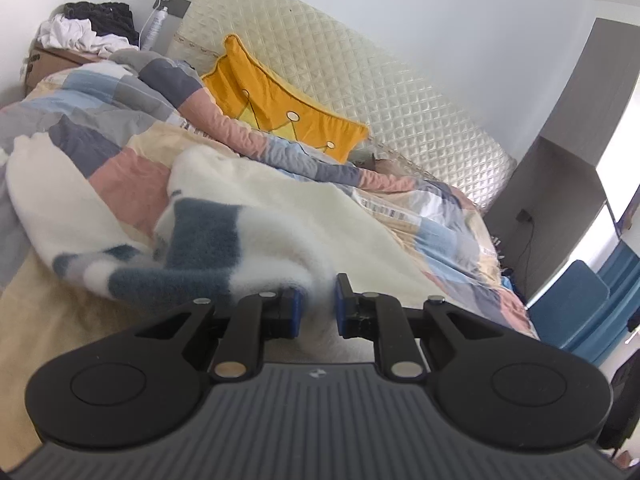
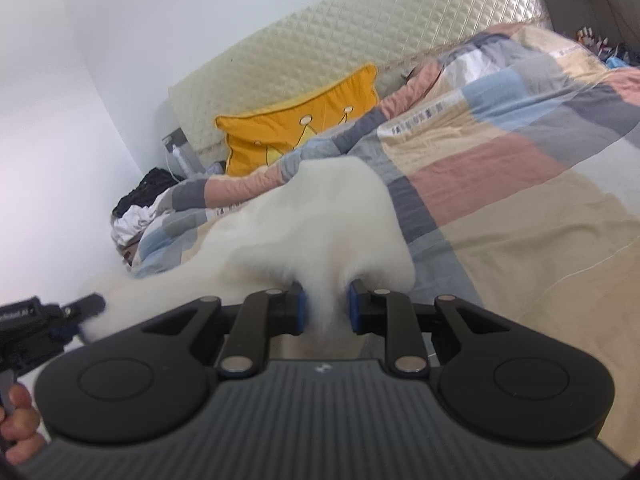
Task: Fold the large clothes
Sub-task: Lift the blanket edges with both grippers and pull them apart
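Left gripper (image 1: 317, 307) pinches edge of fluffy white-and-blue garment (image 1: 240, 216); right gripper (image 2: 326, 308) pinches its white part. Garment drapes over patchwork duvet (image 1: 132, 136) on bed. Yellow crown cushion (image 1: 280, 108) against quilted headboard (image 1: 344, 64); clothes pile (image 1: 92, 28) beyond.

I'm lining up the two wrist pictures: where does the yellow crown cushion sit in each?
Left wrist view: the yellow crown cushion is upper centre-left, leaning on the quilted headboard, behind the patchwork duvet.
Right wrist view: the cushion is centre-left, tilted, partly behind the duvet.
Shared landmark: the headboard behind the cushion in both.
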